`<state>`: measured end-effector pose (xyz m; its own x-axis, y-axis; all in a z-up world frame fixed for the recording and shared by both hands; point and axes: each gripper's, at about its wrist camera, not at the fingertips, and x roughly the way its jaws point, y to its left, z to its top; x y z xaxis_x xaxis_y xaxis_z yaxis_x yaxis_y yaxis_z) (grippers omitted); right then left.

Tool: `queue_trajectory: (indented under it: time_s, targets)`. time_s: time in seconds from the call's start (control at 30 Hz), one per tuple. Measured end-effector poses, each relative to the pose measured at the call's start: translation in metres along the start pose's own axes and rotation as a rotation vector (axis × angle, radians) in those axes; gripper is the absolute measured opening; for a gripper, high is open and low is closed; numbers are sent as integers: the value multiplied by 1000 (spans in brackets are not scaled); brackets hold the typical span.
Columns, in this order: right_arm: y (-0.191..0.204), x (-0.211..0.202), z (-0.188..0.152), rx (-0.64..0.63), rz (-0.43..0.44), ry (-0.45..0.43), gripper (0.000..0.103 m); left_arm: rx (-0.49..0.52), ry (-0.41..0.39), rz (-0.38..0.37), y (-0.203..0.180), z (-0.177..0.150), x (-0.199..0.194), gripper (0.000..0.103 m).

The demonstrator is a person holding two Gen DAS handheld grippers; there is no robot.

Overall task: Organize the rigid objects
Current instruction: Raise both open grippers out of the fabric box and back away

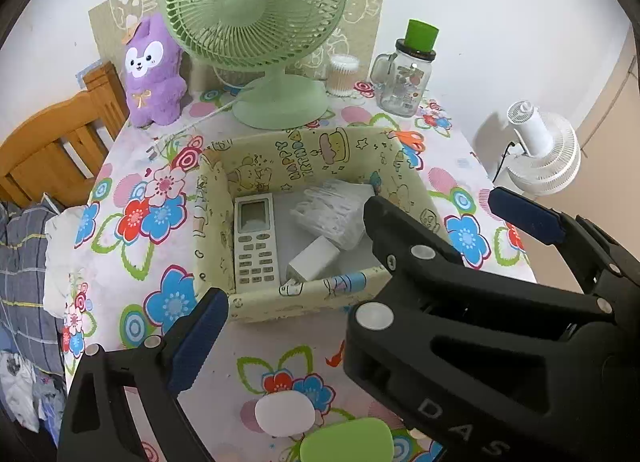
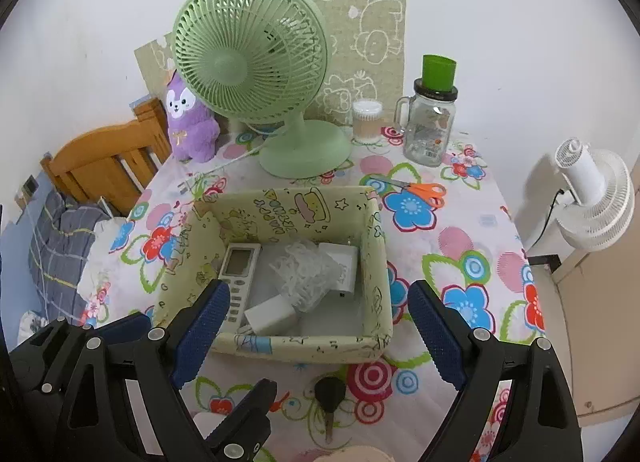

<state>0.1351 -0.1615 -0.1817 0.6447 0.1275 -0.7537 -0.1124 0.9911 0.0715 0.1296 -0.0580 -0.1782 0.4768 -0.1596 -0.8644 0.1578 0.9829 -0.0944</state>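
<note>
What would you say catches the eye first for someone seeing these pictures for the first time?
Probably the pale green desk fan, standing tall at the back of the flowered tablecloth, with the purple plush toy to its left. Next comes the cartoon-printed box in the middle of the table, holding a white remote control, a white charger and a clear plastic bag. The right gripper frames the near edge, open and empty.

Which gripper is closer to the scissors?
Right. Right gripper is over the box's near wall, scissors beyond its right finger; left gripper is further back, left of the box.
</note>
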Motion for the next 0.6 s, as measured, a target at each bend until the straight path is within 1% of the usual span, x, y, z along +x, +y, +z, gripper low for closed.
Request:
queue_trajectory:
  time_s: [0.37, 0.6]
  targets:
    - [6, -32, -12, 20, -53, -42, 92, 34, -30, -14, -6, -12, -24, 98]
    - [8, -51, -21, 32, -78, -62, 92, 72, -53, -5, -13, -20, -39, 98]
